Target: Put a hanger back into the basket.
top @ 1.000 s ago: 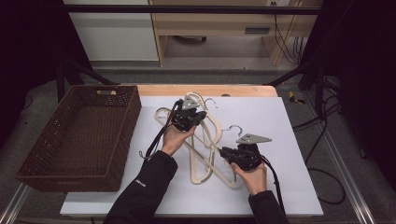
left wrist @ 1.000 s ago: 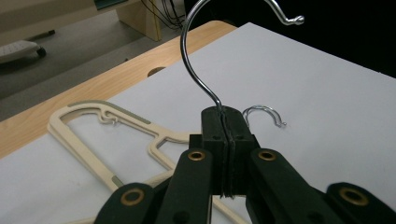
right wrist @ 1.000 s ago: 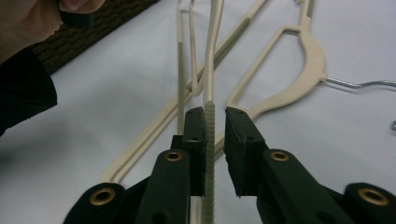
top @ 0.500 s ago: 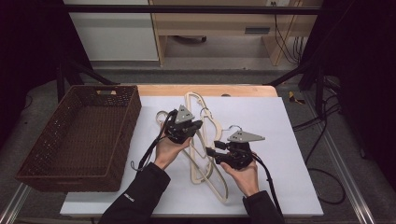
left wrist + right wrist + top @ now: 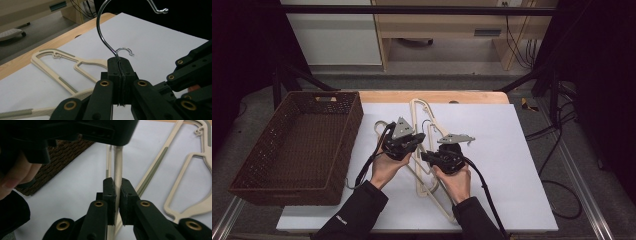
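Two grippers: both hold the same cream hanger [image 5: 424, 172], close together near the middle of the white table [image 5: 512, 150].
Left gripper [image 5: 119, 65]: its jaws are pressed tight together on the thin metal hook [image 5: 103, 37] of the hanger, low down where the wire starts; the hook curls up and away above them.
Right gripper [image 5: 117, 186]: its jaws are almost closed around one cream arm of the hanger, which runs straight up between them; it looks pinched, though a thin gap beside the bar makes this hard to be sure of.
Where the hanger is: lifted a little off the table between the two hands, its long side running from the grippers down toward the person in the high view.
Which way to go: the brown basket [image 5: 287, 185] is off to the left, so the left gripper [image 5: 404, 145] is nearer to it than the right gripper [image 5: 434, 156].
What matters most: the hanger is long and the basket is long too, so I think it needs to line up with the basket's long side to drop in flat.
Basket: nothing inside it that I can see.
More hangers: more cream hangers [image 5: 419, 107] lie flat on the table, just behind the grippers.
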A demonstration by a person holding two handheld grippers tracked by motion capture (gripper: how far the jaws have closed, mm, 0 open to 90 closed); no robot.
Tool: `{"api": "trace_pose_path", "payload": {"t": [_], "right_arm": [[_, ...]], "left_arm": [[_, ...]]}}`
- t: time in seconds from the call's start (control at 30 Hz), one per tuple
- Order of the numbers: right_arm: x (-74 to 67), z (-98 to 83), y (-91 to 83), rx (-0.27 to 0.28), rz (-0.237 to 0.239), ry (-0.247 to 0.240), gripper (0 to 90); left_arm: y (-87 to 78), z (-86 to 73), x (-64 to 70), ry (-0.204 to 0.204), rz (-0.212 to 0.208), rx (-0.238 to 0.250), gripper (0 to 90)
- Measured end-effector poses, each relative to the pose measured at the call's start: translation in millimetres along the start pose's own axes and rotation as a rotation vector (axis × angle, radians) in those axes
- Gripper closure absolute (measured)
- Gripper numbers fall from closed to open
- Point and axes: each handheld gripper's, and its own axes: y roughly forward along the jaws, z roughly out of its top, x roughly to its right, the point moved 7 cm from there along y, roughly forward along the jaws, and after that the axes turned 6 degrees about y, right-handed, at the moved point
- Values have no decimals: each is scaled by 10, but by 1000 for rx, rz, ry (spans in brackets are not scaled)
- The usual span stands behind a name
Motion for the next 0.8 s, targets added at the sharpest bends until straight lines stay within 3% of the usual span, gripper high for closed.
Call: {"api": "trace_pose_path", "payload": {"t": [0.07,0.13,0.17,0.2,0.23,0.27,0.3,0.33,0.4,0.53,0.67,0.77,0.8], "right_arm": [[-10,7,-48,-8,17,16,868],[-18,5,-78,-19,9,0,869],[-18,5,-78,-19,9,0,869],[-20,3,-125,-23,20,-14,870],[-20,3,-125,-23,20,-14,870],[-27,16,-196,-17,50,-49,870],[-27,16,-196,-17,50,-49,870],[-40,33,-282,-12,81,-76,870],[-54,46,-362,-11,113,-96,870],[-108,60,-482,-15,169,-150,869],[-205,42,-554,-34,244,-189,869],[-274,0,-566,-55,278,-216,869],[-312,-35,-567,-67,294,-235,870]], "left_arm": [[-78,11,-12,-12,-18,17,827],[-182,49,-41,-18,-3,44,688],[-245,64,-55,-16,-7,50,688],[-309,82,-66,-19,-6,67,565],[-375,92,-81,-15,-4,76,565],[-436,93,-95,-11,-1,76,432],[-497,89,-109,-9,-2,80,432],[-557,80,-120,-7,-6,82,341],[-647,52,-130,-7,-17,78,246],[-802,-77,-107,14,-40,43,164],[-861,-217,-17,42,-84,22,154],[-852,-321,42,68,-95,-2,205],[-841,-354,60,77,-104,-9,274]]}}
